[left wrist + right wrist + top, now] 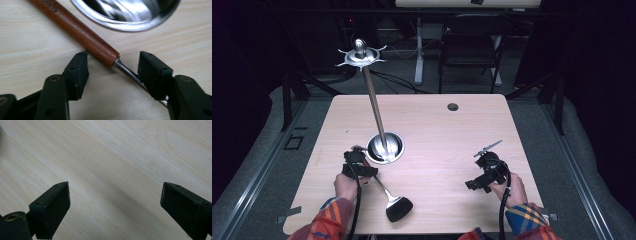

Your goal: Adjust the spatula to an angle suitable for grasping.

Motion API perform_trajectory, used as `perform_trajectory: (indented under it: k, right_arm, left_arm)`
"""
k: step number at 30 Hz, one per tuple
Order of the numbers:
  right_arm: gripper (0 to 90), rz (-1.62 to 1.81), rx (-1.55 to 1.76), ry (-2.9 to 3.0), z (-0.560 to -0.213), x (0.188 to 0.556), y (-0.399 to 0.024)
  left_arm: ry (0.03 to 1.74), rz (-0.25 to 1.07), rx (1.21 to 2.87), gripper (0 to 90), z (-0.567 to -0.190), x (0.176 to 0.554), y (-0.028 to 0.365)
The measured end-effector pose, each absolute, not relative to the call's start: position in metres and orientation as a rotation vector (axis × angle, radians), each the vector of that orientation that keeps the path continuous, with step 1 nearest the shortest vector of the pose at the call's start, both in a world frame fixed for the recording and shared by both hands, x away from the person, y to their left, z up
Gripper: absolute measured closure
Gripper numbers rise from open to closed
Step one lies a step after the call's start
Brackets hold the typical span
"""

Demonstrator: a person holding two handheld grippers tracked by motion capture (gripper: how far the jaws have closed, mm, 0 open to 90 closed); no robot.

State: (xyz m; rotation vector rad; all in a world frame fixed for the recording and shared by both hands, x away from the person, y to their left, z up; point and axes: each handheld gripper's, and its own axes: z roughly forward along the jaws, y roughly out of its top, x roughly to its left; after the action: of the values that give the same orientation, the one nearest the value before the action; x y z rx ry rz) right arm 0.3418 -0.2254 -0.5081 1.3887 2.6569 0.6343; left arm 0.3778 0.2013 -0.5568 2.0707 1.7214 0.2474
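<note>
Tabletop (437, 130) of pale wood carries a tall steel stand (373, 100): a round mirrored base (385, 148) sits left of centre, a thin pole rises from it, and a disc with short hooks (361, 56) crowns the top. A small dark hole (453, 106) marks the far side of the wood.

Just in front of the base lies a spatula (391, 197), its black head (399, 208) near the front edge and its shaft running up toward the base. In the left gripper view the spatula shows a reddish wooden handle (80, 32) with pale lettering, joined to a bright metal shaft (127, 71), lying flat on the wood beside the base rim (130, 23).

The left gripper (357, 164) is held in the person's left hand (346, 186), low over the spatula and close to the base. Its jaws stand apart, one on either side of the joint between handle and shaft; the metal shaft passes under or against the right-hand jaw in that view, and the handle lies just beside the other. Whether either jaw touches the spatula cannot be told.

The right gripper (486, 172) is in the right hand (512, 190), well apart on the right side of the tabletop. Its jaws are spread wide over bare wood. A cable (503, 210) trails back from it toward a plaid sleeve (527, 222).
</note>
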Motion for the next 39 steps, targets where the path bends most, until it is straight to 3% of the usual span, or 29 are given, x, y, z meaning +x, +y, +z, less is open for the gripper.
perform_trajectory:
  k: [6, 21, 27, 31, 39]
  right_arm:
    - [8.5, 0.616, 1.372, 2.671, -0.508, 0.342, -0.225]
    - [8.6, 0.640, 1.357, 2.676, -0.506, 0.339, -0.222]
    - [8.6, 0.620, 1.340, 2.691, -0.507, 0.341, -0.222]
    - [8.7, 0.630, 1.341, 2.686, -0.506, 0.340, -0.222]
    - [8.7, 0.624, 1.336, 2.698, -0.507, 0.340, -0.220]
  left_arm:
    - [1.749, 0.258, 2.048, 53.7, -0.556, 0.385, 0.218]
    - [1.750, 0.218, 2.034, 66.1, -0.556, 0.404, 0.254]
    - [1.774, 0.145, 2.014, 46.1, -0.548, 0.402, 0.263]
    - [1.778, 0.103, 2.033, 44.0, -0.549, 0.401, 0.262]
    - [1.796, 0.117, 2.047, 62.8, -0.552, 0.403, 0.259]
